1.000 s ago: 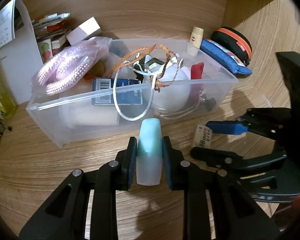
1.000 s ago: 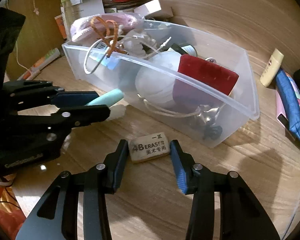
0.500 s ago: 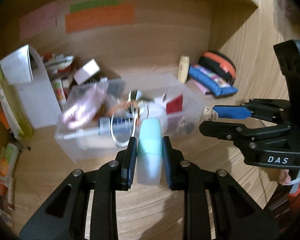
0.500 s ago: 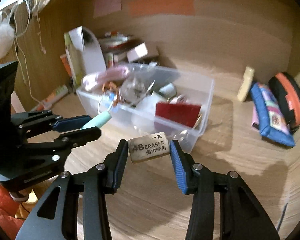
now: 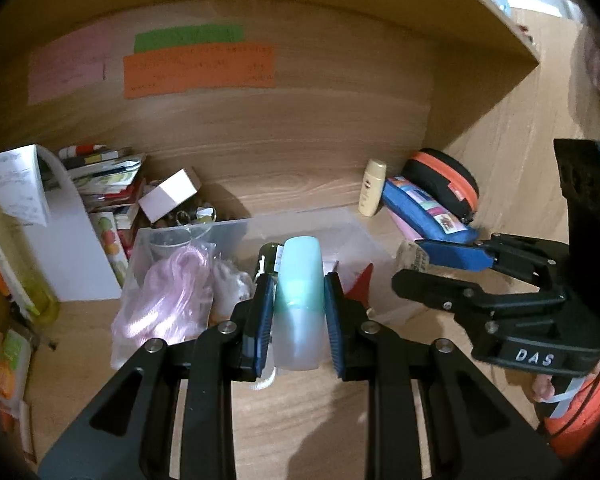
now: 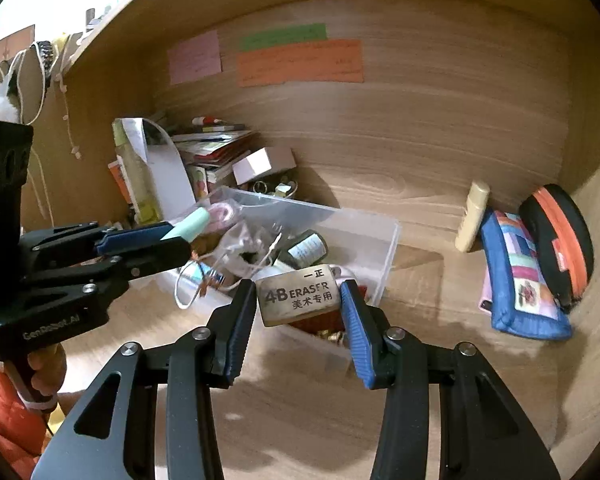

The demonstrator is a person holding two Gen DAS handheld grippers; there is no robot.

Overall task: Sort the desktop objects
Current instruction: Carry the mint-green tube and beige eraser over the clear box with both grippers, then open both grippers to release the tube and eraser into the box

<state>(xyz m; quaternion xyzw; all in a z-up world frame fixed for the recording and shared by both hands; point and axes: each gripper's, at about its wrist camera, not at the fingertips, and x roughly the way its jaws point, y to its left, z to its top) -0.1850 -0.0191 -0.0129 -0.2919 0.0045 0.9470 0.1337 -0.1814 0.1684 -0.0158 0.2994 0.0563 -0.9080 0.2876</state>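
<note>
— Clear plastic storage bin (image 6: pixel 384 248) on the wooden desk (image 6: pixel 300 420) is sitting ahead of us, crowded with a pink bagged cord (image 5: pixel 168 300), a small dark bottle (image 6: pixel 306 248) and a red block (image 5: pixel 360 284). What are we holding?

— We are clenching the left gripper (image 5: pixel 298 312) on a mint-green and frosted-white tube (image 5: pixel 299 304), lifted in front of the bin. In the right wrist view its green tip is poking out over the bin's near-left corner.

— And the right gripper (image 6: pixel 298 304)?

— We are gripping a worn grey rectangular eraser (image 6: pixel 298 298) printed "4B ERASER", raised off the desk before the bin's front wall.

— What is lying to the right?

— A cream bottle (image 6: pixel 472 216), a blue patchwork pencil pouch (image 6: pixel 516 276) and a black case with an orange zipper (image 6: pixel 560 240) are resting against the wall, well apart from the bin.
</note>
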